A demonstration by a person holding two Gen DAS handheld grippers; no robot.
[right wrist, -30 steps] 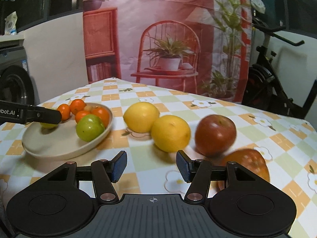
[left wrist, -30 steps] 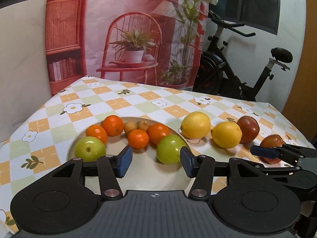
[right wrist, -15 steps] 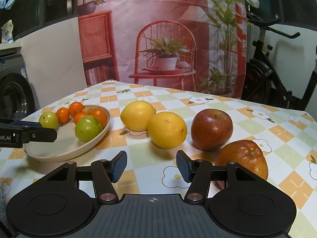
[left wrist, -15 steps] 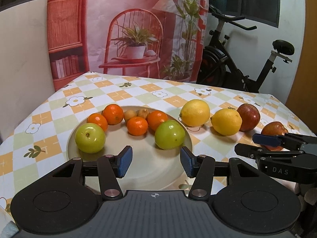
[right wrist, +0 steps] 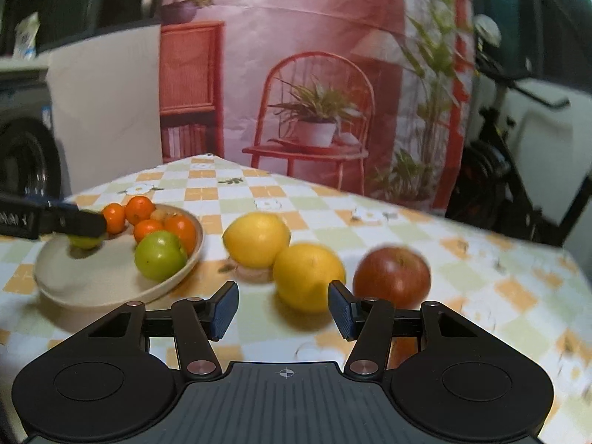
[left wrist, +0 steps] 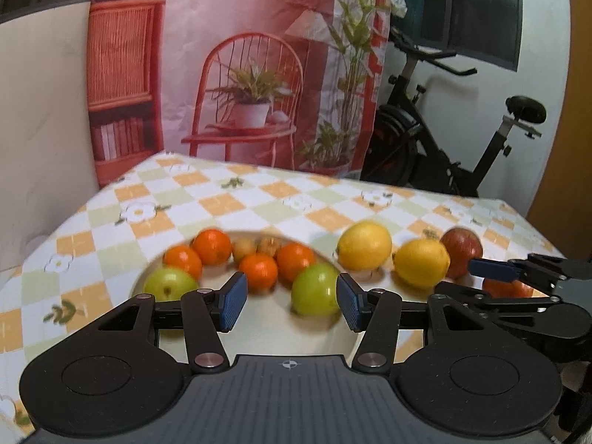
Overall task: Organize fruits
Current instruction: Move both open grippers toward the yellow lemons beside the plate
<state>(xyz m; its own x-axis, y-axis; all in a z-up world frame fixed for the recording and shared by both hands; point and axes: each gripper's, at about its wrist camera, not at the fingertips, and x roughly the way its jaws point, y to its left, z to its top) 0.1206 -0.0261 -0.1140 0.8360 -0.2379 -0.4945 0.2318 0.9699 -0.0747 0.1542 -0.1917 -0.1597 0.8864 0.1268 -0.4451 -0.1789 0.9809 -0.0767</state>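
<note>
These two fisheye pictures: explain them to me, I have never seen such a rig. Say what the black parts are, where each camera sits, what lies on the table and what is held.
No robot here: a person carries a two-finger tool in each hand, with a camera on each looking forward along its fingers. The black parts at the bottom of each picture are that tool. One picture comes from the left tool, the other from the right tool. Each also catches the other tool at its edge.

On the checked tablecloth stands a pale plate with small oranges and two green apples. Beside it lie two lemons and a red apple; a second reddish fruit is mostly hidden.

Both tools stand open, holding nothing.
</note>
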